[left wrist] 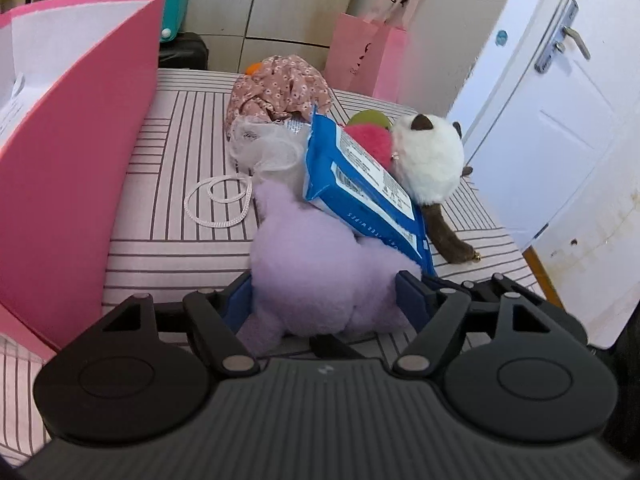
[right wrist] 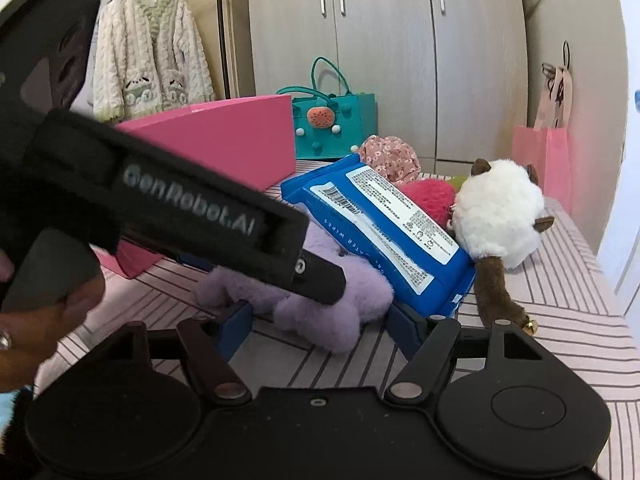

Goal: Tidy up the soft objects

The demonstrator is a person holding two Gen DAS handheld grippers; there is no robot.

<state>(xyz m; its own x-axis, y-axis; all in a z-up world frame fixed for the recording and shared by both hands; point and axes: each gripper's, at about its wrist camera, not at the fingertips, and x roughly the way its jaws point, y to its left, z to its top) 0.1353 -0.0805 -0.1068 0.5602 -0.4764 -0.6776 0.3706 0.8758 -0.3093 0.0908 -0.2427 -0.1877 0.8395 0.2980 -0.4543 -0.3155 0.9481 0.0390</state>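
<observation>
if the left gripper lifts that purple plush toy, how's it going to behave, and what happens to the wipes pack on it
The purple plush toy looks fluffy and soft, so it will probably squash between the left gripper fingers and droop. The blue wipes pack leans on it and would likely slide off toward the white plush.

Between the left gripper's blue pads sits a lilac plush. Beyond it lie a blue wipes pack with white labels, a white-and-brown plush, a pink floral cloth and a pale pink bedsheet with dark stripes. Left stands a hot-pink bag.
</observation>
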